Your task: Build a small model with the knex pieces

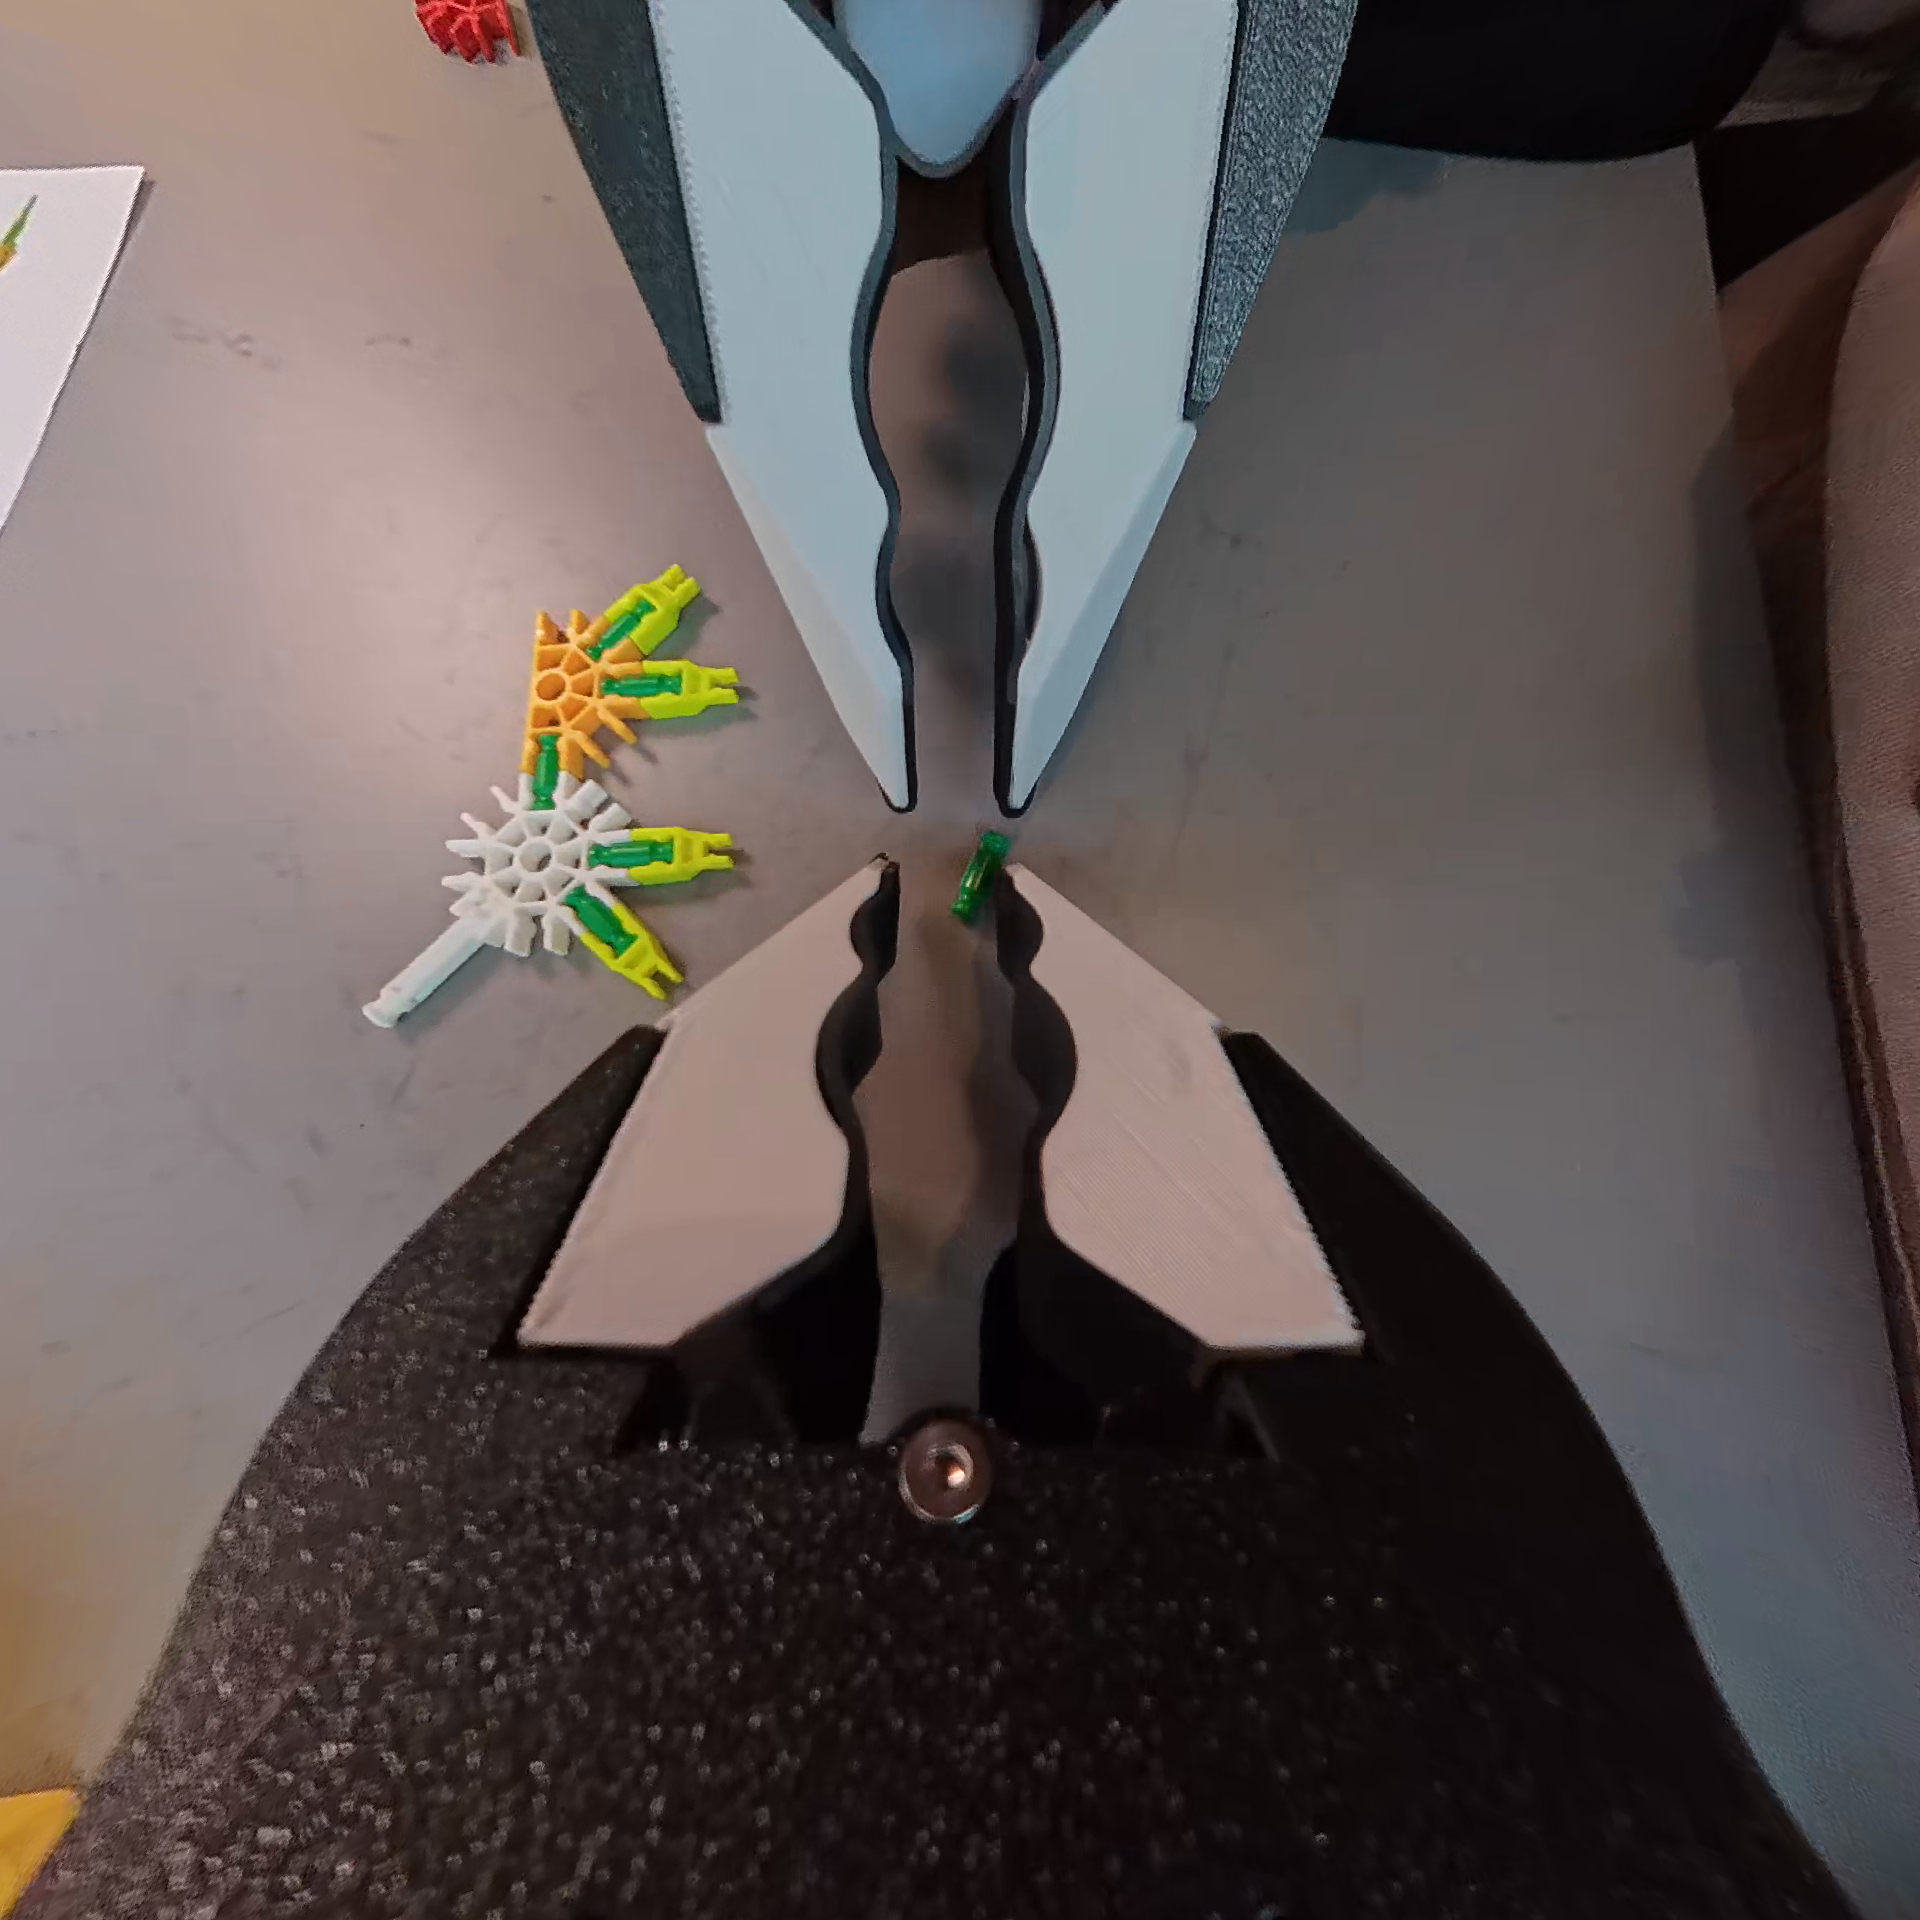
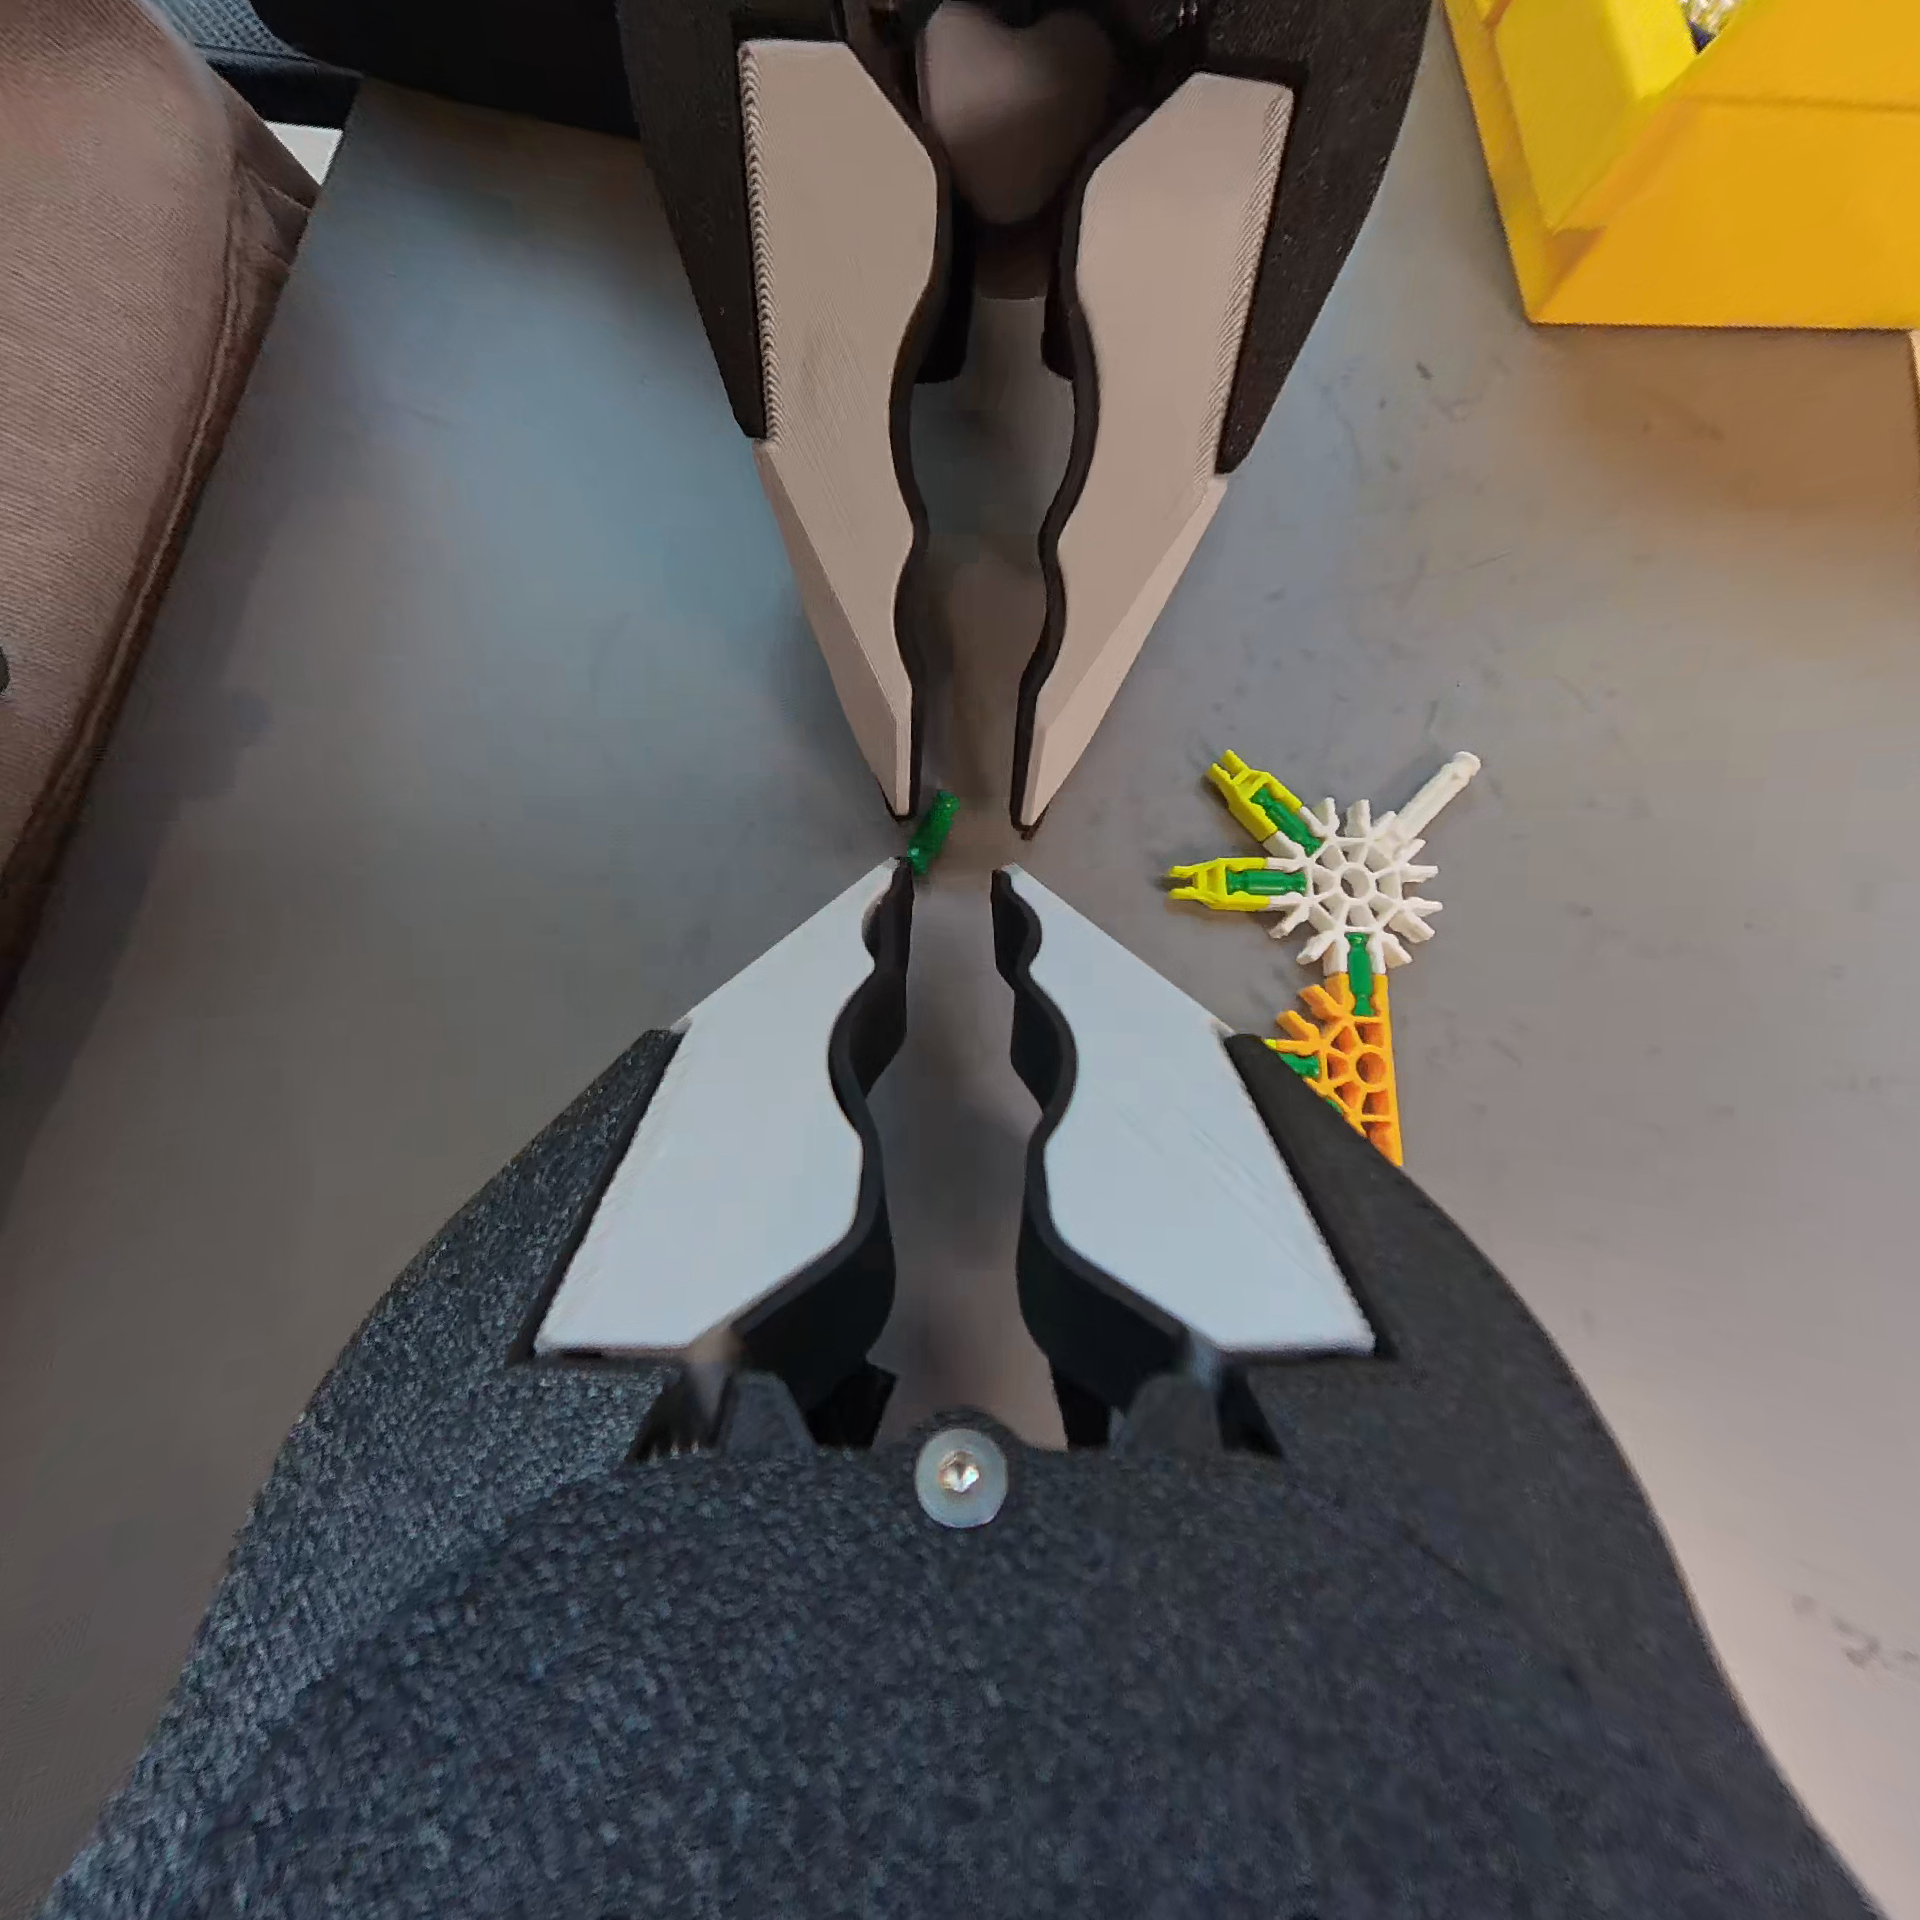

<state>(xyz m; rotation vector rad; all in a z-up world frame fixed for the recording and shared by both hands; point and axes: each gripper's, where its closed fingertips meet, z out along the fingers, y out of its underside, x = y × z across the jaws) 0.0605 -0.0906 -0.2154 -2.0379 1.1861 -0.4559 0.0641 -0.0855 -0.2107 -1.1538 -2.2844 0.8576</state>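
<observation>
Two tongs: left tongs and right tongs met tip to tip low over the grey surface, each parted by a narrow gap, gripping nothing.
Green rod: the short green rod lay on the surface between the four tips, against the left tongs' right fingertip, long axis roughly along the fingers, slightly tilted; both tongs equally near.
Assembly: the white and orange connector assembly lay apart, to the left tongs' left.
Farther: a yellow bin, red piece and paper sheet.
Hidden: assembly's orange part was cut off behind the right tongs; contact with the rod unclear.
</observation>
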